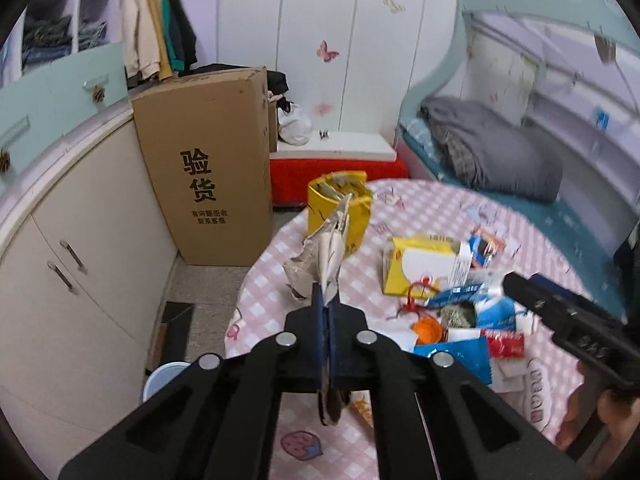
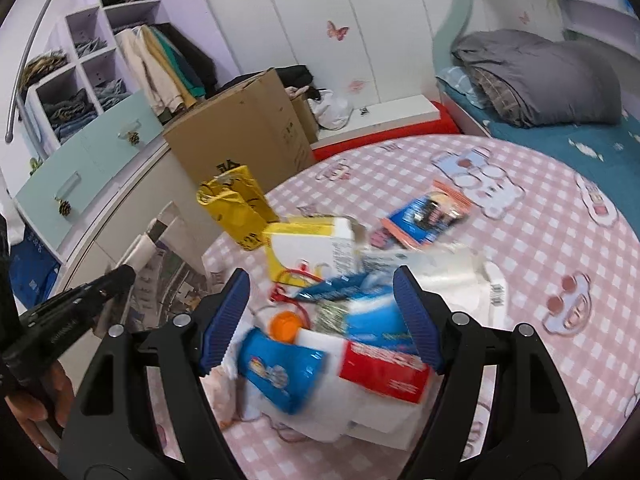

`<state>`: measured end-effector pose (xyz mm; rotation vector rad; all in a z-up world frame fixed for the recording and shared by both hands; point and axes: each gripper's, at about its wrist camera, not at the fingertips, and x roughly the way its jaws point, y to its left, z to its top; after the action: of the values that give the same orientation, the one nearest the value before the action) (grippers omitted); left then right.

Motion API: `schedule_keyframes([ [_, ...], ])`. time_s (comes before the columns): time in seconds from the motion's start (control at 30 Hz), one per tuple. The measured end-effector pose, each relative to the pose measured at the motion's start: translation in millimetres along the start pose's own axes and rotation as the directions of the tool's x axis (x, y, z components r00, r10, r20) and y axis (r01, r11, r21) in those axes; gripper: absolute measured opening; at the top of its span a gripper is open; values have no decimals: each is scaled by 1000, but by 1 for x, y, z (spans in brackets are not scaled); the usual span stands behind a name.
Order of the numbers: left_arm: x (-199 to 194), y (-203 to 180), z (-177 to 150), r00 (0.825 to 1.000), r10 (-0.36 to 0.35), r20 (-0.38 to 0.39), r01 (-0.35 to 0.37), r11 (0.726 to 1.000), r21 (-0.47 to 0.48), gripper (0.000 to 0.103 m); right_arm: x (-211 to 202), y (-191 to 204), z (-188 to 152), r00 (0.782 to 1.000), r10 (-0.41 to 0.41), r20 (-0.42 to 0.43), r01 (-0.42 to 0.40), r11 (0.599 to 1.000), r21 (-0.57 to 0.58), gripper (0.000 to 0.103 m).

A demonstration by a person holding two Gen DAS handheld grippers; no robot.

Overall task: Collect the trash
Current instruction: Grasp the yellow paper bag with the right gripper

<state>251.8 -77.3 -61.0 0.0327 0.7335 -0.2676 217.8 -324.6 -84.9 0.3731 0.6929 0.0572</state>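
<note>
My left gripper [image 1: 326, 304] pinches a light, crumpled newspaper sheet [image 1: 320, 256], floppy beyond its fold, at twelve o'clock, while my right gripper [image 2: 320, 312] gapes over slippery wrappers [image 2: 280, 372].

Left tool [image 1: 326, 304] clamped tight; right tool [image 2: 320, 316] gapes wide.

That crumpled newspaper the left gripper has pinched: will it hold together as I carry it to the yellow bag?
Probably, but floppily. The crumpled newspaper looks thin and creased, so it likely sags and swings beyond the left gripper. It seems light; the shut jaws should keep it. The yellow bag stands open but looks light, so a nudge may tip it.
</note>
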Motion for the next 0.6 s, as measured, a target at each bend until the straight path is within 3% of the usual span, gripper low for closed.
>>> schedule_keyframes([
  [0.2, -14, 36, 10, 996, -6, 92, 16, 994, -110, 2, 32, 45, 22, 1000, -3, -28, 0, 994, -105, 78],
  [0.33, -17, 61, 18, 989, 49, 137, -25, 985, -172, 2, 65, 77, 35, 998, -26, -61, 15, 984, -176, 81],
  [0.4, -13, 74, 23, 985, 96, 141, -67, 978, -197, 2, 81, 91, 40, 996, -51, -73, 35, 977, -211, 83],
  [0.6, 5, 115, 32, 981, 149, 123, -115, 962, -246, 2, 123, 125, 53, 987, -151, -61, 122, 935, -333, 83],
])
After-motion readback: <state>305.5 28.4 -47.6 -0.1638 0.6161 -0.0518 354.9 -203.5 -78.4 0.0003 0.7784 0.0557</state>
